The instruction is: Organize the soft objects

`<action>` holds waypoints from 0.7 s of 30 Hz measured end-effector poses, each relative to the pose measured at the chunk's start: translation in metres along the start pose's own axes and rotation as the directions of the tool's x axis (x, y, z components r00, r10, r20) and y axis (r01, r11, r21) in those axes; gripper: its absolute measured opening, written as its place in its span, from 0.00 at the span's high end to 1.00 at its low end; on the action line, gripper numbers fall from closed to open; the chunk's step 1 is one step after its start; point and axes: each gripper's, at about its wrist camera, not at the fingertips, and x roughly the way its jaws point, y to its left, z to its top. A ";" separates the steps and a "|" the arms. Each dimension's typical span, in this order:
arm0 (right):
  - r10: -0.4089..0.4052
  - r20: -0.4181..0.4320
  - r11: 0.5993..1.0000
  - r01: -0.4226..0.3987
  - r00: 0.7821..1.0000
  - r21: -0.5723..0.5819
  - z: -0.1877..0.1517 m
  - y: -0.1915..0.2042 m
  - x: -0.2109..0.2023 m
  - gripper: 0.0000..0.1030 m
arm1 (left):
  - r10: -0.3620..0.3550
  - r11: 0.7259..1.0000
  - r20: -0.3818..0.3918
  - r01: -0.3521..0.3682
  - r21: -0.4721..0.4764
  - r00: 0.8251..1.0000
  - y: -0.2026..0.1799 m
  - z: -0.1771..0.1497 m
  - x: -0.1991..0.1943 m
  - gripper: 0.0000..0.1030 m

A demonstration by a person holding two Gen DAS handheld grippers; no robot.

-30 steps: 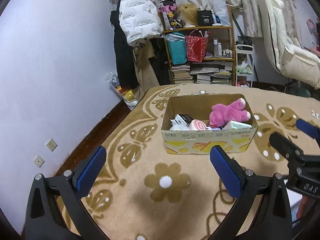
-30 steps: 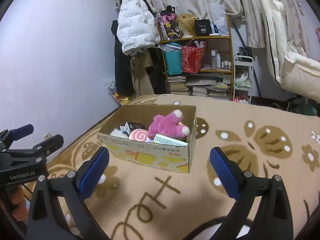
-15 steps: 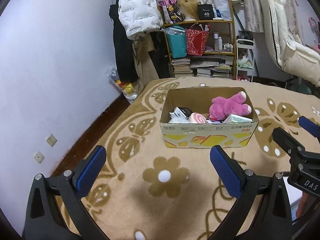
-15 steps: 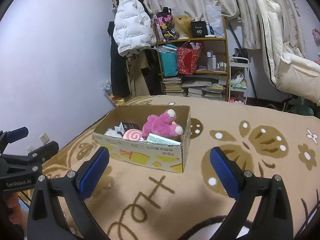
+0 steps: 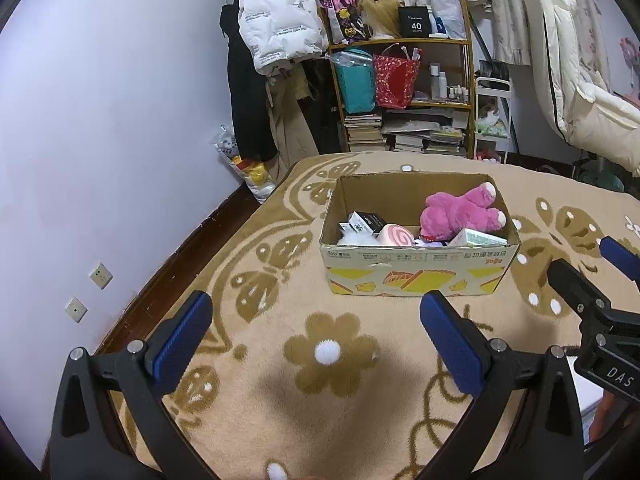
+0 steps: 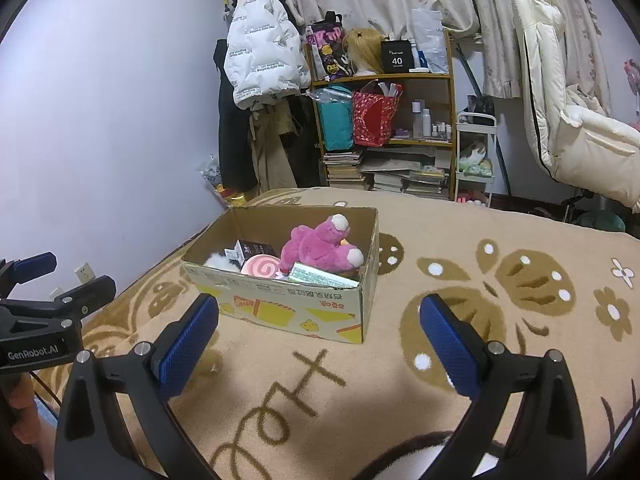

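Pulled back a little from the cardboard box (image 5: 418, 268), both claws raised and empty.
Left claw (image 5: 316, 328) spread wide over the flower-patterned blanket (image 5: 328, 360), nothing between its blue pads (image 5: 182, 338); right claw (image 6: 318, 336) likewise gaping, short of the box's near corner. Seen in the box: pink plush toy (image 6: 320, 250) lying against the right wall, pink swirl cushion (image 6: 260, 269) beside it at the front, white fluffy piece (image 6: 218, 261) at the left, small dark carton (image 6: 256, 249) behind. Beyond the bed: cluttered shelf (image 6: 384, 120), white puffer jacket (image 6: 262, 64) hanging.
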 end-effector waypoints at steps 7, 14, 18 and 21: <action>-0.004 0.002 1.000 0.004 1.000 -0.002 -0.001 -0.001 0.001 0.00 | 0.000 1.000 -0.003 0.000 -0.001 1.000 -0.002 -0.001 0.000 0.00; -0.006 0.007 1.000 0.006 1.000 -0.002 -0.001 -0.002 0.001 0.00 | -0.005 1.000 -0.005 0.005 -0.003 1.000 -0.002 -0.002 0.001 0.00; -0.006 0.006 1.000 0.006 1.000 -0.002 -0.002 -0.003 0.002 0.00 | -0.004 1.000 -0.001 0.004 -0.002 1.000 -0.002 -0.002 0.001 0.00; -0.008 0.007 1.000 0.008 1.000 -0.004 -0.002 -0.004 0.001 0.00 | -0.004 1.000 -0.002 0.004 -0.002 1.000 -0.003 -0.003 0.002 0.00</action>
